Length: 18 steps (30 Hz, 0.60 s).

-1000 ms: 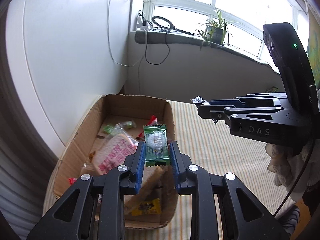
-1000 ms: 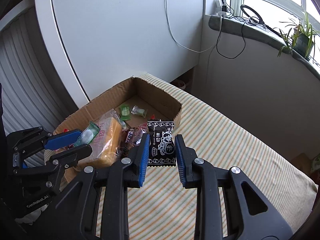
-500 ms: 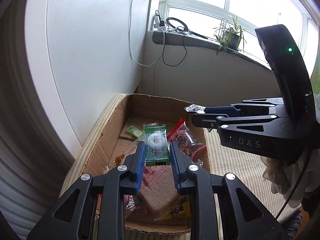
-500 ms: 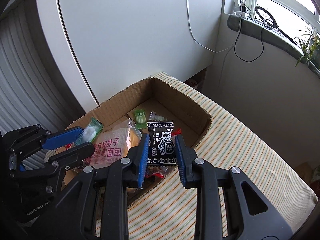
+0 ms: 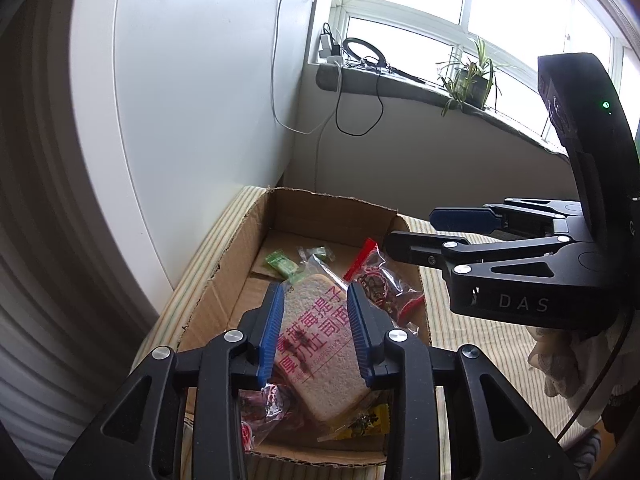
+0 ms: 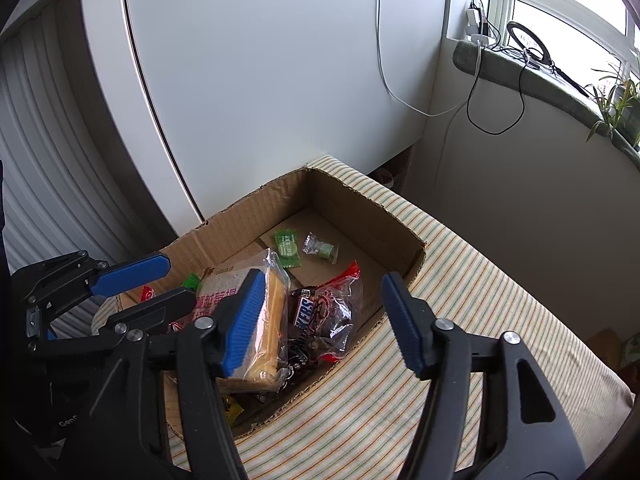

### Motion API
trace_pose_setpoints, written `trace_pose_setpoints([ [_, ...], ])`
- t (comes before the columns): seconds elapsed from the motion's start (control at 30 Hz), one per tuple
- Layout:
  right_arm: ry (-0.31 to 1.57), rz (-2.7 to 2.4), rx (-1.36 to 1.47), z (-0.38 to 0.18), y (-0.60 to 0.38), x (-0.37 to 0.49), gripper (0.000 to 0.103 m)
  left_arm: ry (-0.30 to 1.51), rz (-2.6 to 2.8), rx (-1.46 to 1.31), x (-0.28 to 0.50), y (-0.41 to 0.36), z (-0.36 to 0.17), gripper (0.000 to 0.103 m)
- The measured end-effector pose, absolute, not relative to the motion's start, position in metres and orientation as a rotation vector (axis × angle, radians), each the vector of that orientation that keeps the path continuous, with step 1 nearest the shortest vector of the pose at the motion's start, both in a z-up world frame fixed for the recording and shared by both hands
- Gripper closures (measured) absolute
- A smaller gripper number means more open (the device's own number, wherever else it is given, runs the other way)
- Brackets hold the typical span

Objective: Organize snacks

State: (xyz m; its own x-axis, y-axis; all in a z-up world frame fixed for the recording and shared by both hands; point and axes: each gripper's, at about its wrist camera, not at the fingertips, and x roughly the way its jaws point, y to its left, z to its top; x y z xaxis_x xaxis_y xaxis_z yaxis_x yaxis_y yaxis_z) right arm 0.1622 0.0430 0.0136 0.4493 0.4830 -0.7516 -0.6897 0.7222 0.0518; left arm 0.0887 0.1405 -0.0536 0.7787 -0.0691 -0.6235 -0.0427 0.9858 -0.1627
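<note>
Snacks lie piled in the cardboard box [image 6: 404, 236] on the striped cloth [image 6: 472, 300]. Half a second ago the left gripper [image 5: 314, 336] pinched a green candy and the right gripper [image 6: 324, 320] a black packet; both now hang empty over the box with fingers spread, and neither item can be picked out in the pile. Between the left fingers the wrapped bread [image 5: 320, 340] shows below, untouched. Only the right view shows the Snickers bar [image 6: 302, 314] beside the bread, with the green candy [image 6: 287, 248] and a clear-wrapped sweet [image 6: 320, 247] farther back. Only the left view shows the yellow packet [image 5: 360, 420] at the near wall.
</note>
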Motion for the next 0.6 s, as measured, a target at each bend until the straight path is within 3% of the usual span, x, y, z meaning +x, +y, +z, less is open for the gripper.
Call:
trace_pose_setpoints([
  [0.13,0.811,0.725,-0.258,0.019,0.036,0.159,0.024,0.671,-0.012,-0.177,0.085,0.142,-0.051,0.072],
  [0.3,0.787,0.7,-0.238,0.027,0.027,0.151,0.023,0.661,-0.007,-0.179,0.078,0.142,-0.048,0.07],
  [0.33,0.779,0.698,-0.234,0.029,0.025,0.148,0.023,0.657,-0.004,-0.179,0.075,0.142,-0.047,0.067],
  [0.4,0.76,0.687,-0.231,0.033,0.022,0.141,0.021,0.648,0.0,-0.186,0.071,0.142,-0.044,0.052],
  [0.53,0.717,0.67,-0.231,0.041,0.013,0.123,0.015,0.63,0.016,-0.175,0.06,0.139,-0.039,0.048],
  [0.6,0.699,0.665,-0.23,0.043,0.007,0.113,0.014,0.621,0.027,-0.167,0.054,0.138,-0.037,0.039],
])
